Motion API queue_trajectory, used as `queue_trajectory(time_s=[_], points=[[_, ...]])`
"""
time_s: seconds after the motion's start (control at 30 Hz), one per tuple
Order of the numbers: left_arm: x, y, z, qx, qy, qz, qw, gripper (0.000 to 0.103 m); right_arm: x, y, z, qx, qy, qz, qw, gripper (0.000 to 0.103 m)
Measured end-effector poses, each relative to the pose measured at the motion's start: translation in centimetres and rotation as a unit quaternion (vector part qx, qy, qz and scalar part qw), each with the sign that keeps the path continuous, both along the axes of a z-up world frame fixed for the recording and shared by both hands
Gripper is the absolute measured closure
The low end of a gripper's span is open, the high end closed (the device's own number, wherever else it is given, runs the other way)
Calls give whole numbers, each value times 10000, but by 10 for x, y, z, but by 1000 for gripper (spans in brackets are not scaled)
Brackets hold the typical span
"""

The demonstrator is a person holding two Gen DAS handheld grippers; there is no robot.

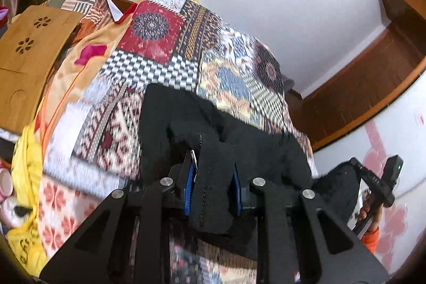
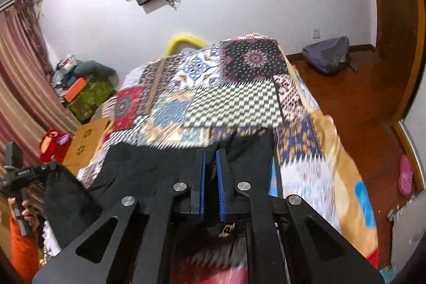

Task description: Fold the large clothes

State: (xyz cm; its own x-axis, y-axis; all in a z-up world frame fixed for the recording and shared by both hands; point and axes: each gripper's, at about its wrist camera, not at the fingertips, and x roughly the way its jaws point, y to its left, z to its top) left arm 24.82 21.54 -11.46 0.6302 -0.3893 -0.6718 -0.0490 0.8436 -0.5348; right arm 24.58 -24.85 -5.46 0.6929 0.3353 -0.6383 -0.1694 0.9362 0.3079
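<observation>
A black garment (image 1: 173, 119) lies on a bed under a patchwork cover (image 1: 159, 65), with its near edge lifted. My left gripper (image 1: 214, 161) is shut on a thick fold of it, the cloth bunched between the blue pads (image 1: 188, 185). In the right wrist view the same black garment (image 2: 149, 161) stretches across the patchwork cover (image 2: 226, 105). My right gripper (image 2: 210, 152) is shut, with thin dark cloth caught between its blue pads (image 2: 201, 177). A hand (image 1: 368, 206) in an orange sleeve holds the other tool at the right edge, with black cloth hanging beside it.
A wooden lap table (image 1: 29, 57) and yellow cloth (image 1: 26, 164) sit on the bed's left side. A red plush toy (image 2: 53, 143) and cluttered boxes stand beyond. A grey backpack (image 2: 327, 55) and a pink shoe (image 2: 406, 175) lie on the wooden floor to the right.
</observation>
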Motion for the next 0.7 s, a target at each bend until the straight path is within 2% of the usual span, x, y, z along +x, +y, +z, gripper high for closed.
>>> queue_trajectory(time_s=[0.07, 0.2, 0.27, 0.33, 0.43, 0.53, 0.6, 0.7], points=[[22, 6, -6, 7, 61, 131, 9999, 80, 27, 0, -10, -204, 42, -181, 9996, 97], [72, 13, -28, 289, 287, 426, 9983, 80, 77, -8, -44, -233, 443, -453, 9977, 99], [98, 17, -50, 465, 492, 548, 9962, 80, 100, -11, -66, -516, 636, -682, 9943, 102], [118, 19, -72, 639, 694, 576, 9939, 80, 120, -21, -88, -473, 960, -829, 9908, 102], [140, 23, -106, 620, 1047, 602, 9907, 79, 136, -32, -114, -493, 1289, -1003, 9853, 102], [160, 19, -132, 660, 1369, 513, 9871, 77, 132, -36, -119, -460, 1328, -1019, 9848, 102], [167, 14, -136, 802, 1467, 446, 9849, 77, 125, -33, -111, -469, 1239, -973, 9864, 102], [172, 4, -127, 1162, 1496, 380, 9812, 76, 114, -23, -83, -710, 856, -921, 9895, 102]])
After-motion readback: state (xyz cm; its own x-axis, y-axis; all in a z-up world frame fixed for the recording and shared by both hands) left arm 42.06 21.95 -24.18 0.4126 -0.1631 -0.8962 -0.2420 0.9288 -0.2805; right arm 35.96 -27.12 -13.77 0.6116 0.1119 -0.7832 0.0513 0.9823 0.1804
